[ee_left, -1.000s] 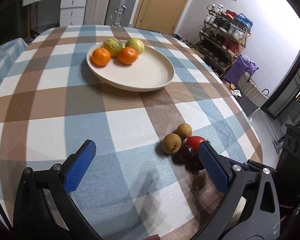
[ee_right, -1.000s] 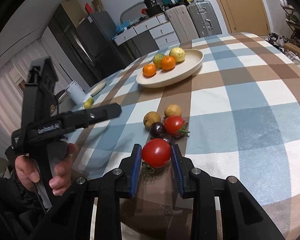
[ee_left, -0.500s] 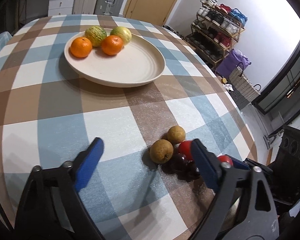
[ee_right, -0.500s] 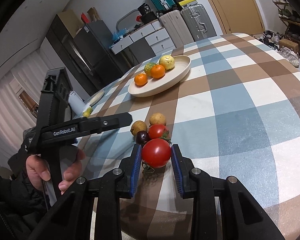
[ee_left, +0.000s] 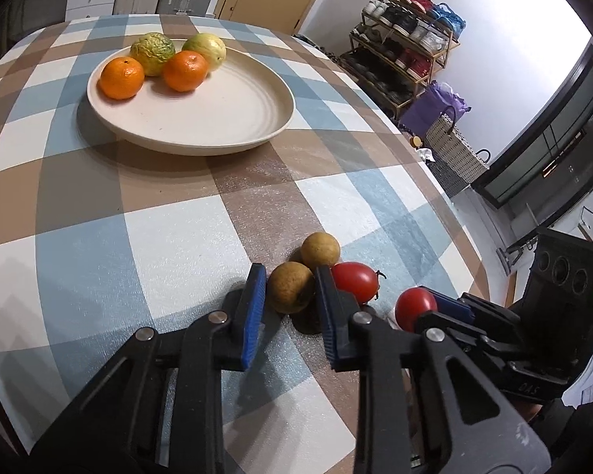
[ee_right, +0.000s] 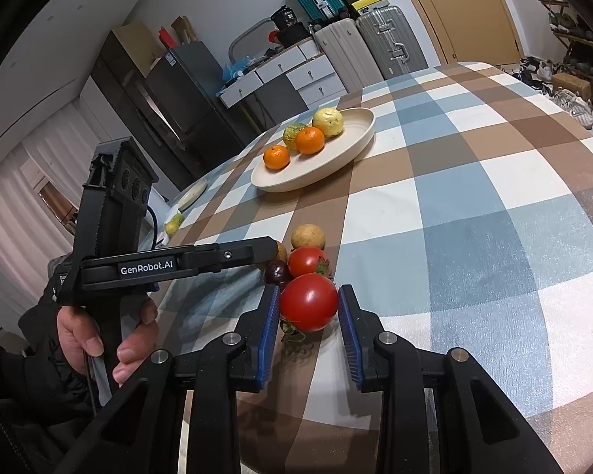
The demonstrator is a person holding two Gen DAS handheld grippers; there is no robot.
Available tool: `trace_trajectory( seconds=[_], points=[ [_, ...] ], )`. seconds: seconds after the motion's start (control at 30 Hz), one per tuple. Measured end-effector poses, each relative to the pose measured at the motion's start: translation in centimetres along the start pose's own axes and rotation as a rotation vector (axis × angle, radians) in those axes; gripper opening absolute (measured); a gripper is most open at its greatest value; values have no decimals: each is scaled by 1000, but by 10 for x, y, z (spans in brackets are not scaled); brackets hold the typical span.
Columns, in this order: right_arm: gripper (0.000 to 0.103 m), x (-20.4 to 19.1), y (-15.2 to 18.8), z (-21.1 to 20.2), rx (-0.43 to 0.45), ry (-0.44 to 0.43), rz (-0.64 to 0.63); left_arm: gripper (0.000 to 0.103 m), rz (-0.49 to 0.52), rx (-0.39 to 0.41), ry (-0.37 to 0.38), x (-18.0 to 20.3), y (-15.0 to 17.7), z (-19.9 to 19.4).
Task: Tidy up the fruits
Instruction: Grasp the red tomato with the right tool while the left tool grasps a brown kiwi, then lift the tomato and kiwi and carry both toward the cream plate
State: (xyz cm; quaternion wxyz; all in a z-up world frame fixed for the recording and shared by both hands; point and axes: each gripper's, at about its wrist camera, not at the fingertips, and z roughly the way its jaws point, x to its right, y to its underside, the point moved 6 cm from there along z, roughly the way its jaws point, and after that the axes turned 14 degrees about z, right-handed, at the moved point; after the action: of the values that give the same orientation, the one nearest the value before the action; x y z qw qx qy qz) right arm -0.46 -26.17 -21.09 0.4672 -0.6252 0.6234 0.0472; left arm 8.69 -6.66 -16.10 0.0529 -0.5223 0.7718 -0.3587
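Note:
My left gripper (ee_left: 290,306) has its jaws closing on a brown round fruit (ee_left: 289,291), and the blue pads touch both its sides. Around it on the checked cloth lie a second brown fruit (ee_left: 320,249), a red tomato (ee_left: 355,279) and a dark purple fruit (ee_right: 276,272). My right gripper (ee_right: 308,310) is shut on a larger red tomato (ee_right: 308,301), held just in front of that cluster. Further back, a cream plate (ee_left: 225,118) carries two oranges (ee_left: 121,78) and two yellow-green fruits (ee_left: 152,48).
The table's rounded edge (ee_left: 466,245) runs close to the right of the fruit cluster. A person's hand (ee_right: 83,335) grips the left tool's handle. At the table's far left lie a small dish (ee_right: 191,193) and a yellow fruit (ee_right: 174,223).
My left gripper came forward and down to the fruit cluster, and its wide-open jaws closed around the nearer brown fruit. The right gripper kept still with its tomato.

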Motion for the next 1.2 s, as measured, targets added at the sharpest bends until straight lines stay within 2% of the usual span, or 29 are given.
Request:
trace_trajectory(
  seconds=[0.33,0.63,0.87,1.2],
  points=[
    [31,-1,-1,2,8,4,-5,23,4,35,-11,-5,-6,-13],
    [31,-6,-15,7,18,-3,-13,23,27,88,-33,-15,-29,-32],
    [31,-16,-49,13,40,-12,-43,23,38,128,-63,-34,-57,-41],
    [31,-27,-120,43,50,12,-97,23,63,148,-84,-55,-112,-24]
  ],
)
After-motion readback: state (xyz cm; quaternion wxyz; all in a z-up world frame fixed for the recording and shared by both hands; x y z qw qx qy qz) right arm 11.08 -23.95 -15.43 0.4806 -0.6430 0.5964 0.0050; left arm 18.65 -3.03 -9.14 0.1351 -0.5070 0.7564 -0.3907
